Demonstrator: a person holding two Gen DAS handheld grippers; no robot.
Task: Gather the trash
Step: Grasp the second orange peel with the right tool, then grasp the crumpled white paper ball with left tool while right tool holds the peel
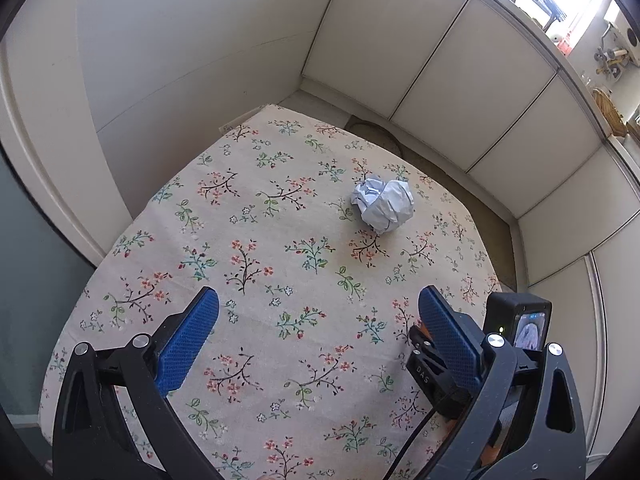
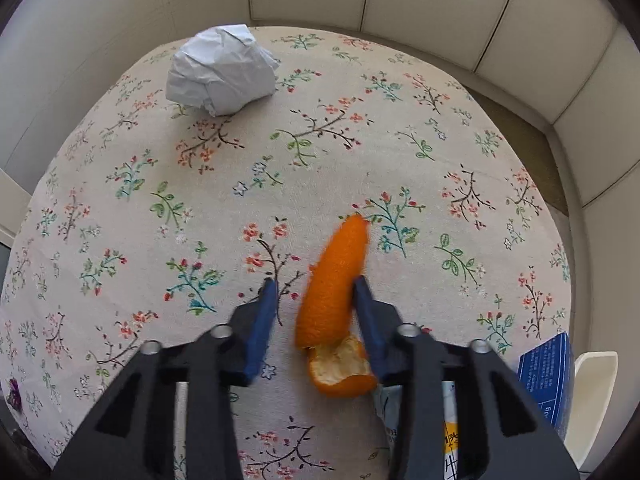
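Note:
A crumpled white paper ball (image 1: 383, 203) lies on the floral tablecloth (image 1: 260, 240), ahead and right of my left gripper (image 1: 319, 304), which is open and empty above the cloth. In the right wrist view the paper ball (image 2: 222, 70) lies at the far left. An orange peel (image 2: 334, 280) lies on the cloth between the blue fingers of my right gripper (image 2: 316, 286), against the right finger (image 2: 370, 320). The jaws stand open around it, with a gap on the left side. The other gripper's body (image 1: 516, 324) shows at the right of the left wrist view.
White cabinet panels (image 1: 460, 92) and a wall surround the table's far sides. A blue box (image 2: 546, 376) and a printed packet (image 2: 450, 436) lie near the right gripper at the table's right edge. A small purple scrap (image 2: 14, 398) lies at the far left edge.

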